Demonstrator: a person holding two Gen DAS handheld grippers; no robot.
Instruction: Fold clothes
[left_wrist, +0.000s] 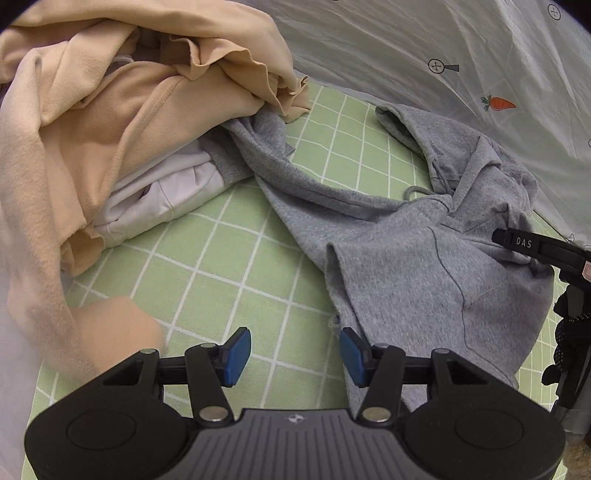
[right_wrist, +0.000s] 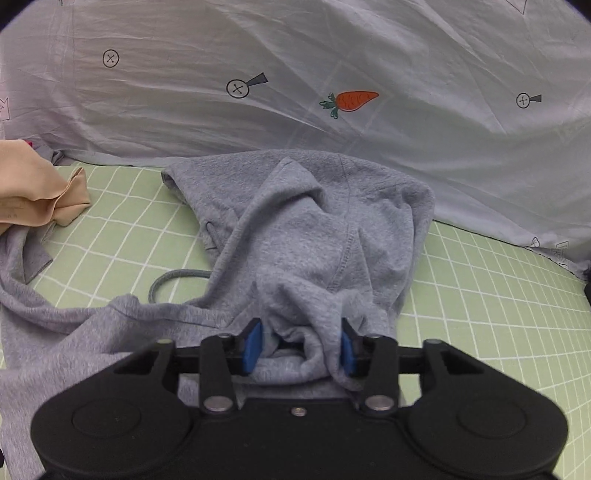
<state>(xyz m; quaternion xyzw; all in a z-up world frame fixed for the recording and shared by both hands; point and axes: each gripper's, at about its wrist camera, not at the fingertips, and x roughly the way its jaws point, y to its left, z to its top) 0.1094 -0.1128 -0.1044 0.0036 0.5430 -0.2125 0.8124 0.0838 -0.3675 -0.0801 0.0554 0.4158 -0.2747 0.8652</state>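
Note:
A grey hoodie (left_wrist: 399, 258) lies crumpled on the green checked sheet (left_wrist: 229, 266), its hood (right_wrist: 314, 206) toward the back and a drawstring (right_wrist: 166, 284) looping out at its left. My left gripper (left_wrist: 295, 354) is open just above the sheet, and its right pad sits at the hoodie's left edge with nothing between the fingers. My right gripper (right_wrist: 301, 347) is open, low over the hoodie, with a bunch of grey fabric filling the gap between its blue pads. In the left wrist view one black finger of the right gripper (left_wrist: 517, 242) rests on the hoodie's right side.
A heap of peach garments (left_wrist: 110, 110) with a white piece (left_wrist: 166, 195) under it lies to the left, over one grey sleeve. A pale quilt with a carrot print (right_wrist: 351, 101) rises behind the hoodie. Bare green sheet (right_wrist: 498, 314) extends to the right.

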